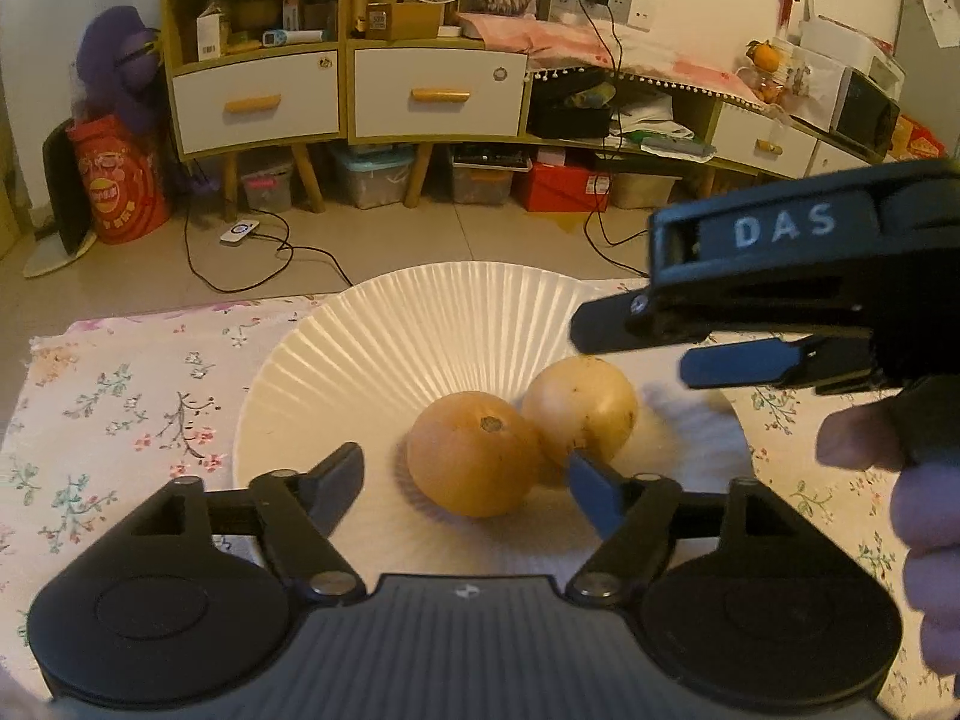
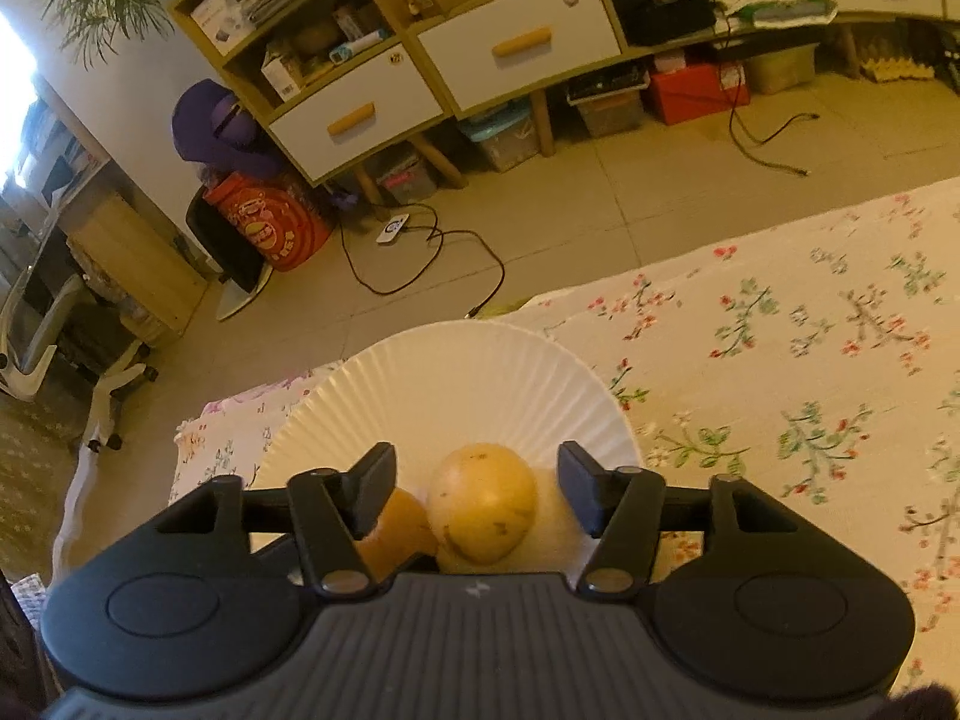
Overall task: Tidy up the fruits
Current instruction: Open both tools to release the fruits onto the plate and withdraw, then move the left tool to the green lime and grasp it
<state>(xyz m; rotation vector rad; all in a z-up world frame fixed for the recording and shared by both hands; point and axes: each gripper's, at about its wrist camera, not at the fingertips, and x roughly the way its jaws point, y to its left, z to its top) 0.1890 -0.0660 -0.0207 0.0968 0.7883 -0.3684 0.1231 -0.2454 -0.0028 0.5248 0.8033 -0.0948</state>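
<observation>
A white fluted paper plate (image 1: 420, 306) (image 2: 456, 372) lies on a floral tablecloth and holds two round fruits that touch each other. The orange (image 1: 474, 456) (image 2: 396, 531) sits between the fingers of my left gripper (image 1: 465, 471), which is open, with a gap at the left finger. A paler yellow fruit (image 1: 582, 414) (image 2: 483, 498) lies just behind and right of the orange. My right gripper (image 2: 477, 462) (image 1: 648, 348) hovers over that yellow fruit, open, with space on both sides of it.
The floral tablecloth (image 2: 780, 360) stretches to the right of the plate. The table's far edge runs just behind the plate, with tiled floor and cables (image 1: 240, 264) beyond. A person's hand (image 1: 918, 480) holds the right gripper. Cabinets (image 1: 438, 90) line the far wall.
</observation>
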